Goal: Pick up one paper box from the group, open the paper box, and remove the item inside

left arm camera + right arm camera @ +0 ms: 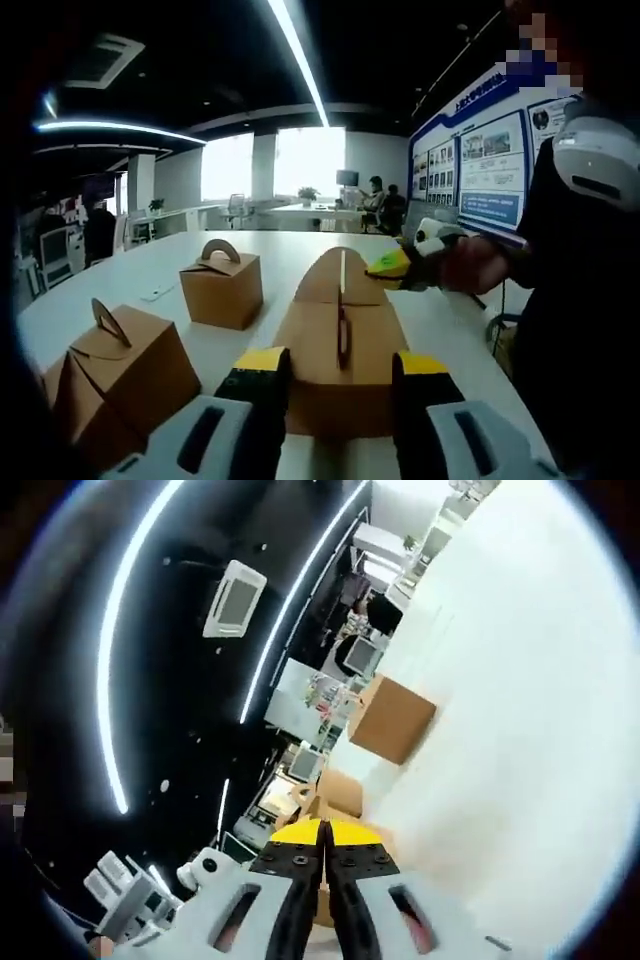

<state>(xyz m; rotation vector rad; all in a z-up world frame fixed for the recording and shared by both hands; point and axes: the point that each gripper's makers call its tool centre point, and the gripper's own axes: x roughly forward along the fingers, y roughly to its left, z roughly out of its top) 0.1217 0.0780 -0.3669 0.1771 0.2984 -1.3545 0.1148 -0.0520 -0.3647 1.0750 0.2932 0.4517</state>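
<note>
A brown paper box sits between the jaws of my left gripper, which is shut on its sides low in the left gripper view. The box's top flaps stand up in a pointed arch with a slot handle. My right gripper reaches in from the right, held by a person's hand, its yellow tips pinching the edge of the right flap. In the right gripper view that gripper is shut, with a thin strip of brown card between its jaws.
Two more closed paper boxes with handles stand on the white table: one at left centre, one at near left. They also appear as box and box. A person in dark clothing stands close on the right.
</note>
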